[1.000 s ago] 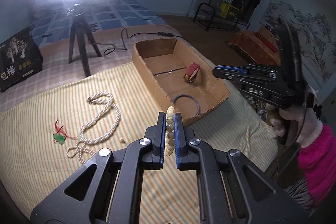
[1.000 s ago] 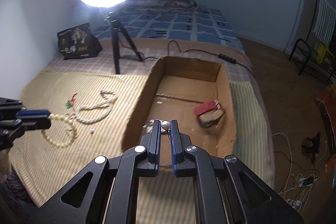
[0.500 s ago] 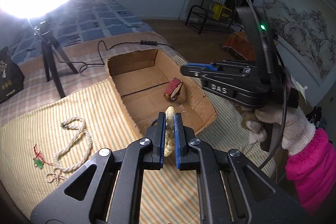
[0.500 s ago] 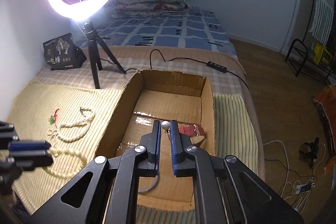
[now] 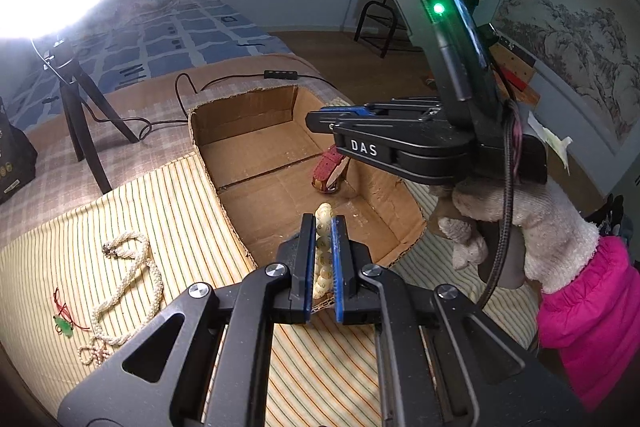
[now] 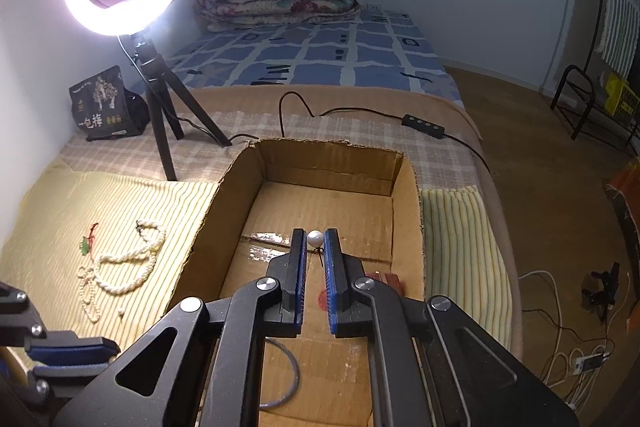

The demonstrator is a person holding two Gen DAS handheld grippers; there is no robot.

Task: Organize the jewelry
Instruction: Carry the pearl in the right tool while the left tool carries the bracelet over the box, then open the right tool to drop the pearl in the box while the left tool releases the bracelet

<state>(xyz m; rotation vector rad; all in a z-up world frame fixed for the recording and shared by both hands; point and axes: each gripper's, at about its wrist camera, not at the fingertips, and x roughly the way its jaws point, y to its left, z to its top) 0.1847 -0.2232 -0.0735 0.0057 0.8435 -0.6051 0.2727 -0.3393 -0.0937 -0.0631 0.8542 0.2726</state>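
L gripper (image 5: 323,227) pinched a cream bead bracelet (image 5: 322,251) above the near edge of the cardboard box (image 5: 248,115) on the bed. R gripper (image 6: 315,243) pinched a pearl earring (image 6: 315,238) over the box interior. Rope necklace (image 5: 128,279) lay on striped mat (image 5: 180,211).

Left gripper (image 5: 323,221) jaws pinch a bead bracelet (image 5: 322,251) above the cardboard box (image 5: 248,115).

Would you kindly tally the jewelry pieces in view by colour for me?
White or cream: 3 (bead bracelet in left gripper, pearl in right gripper, rope necklace with bead strand)
Red: 1 (strap in box)
Green: 1 (pendant)
Blue-grey: 1 (hoop in box)
Total: 6
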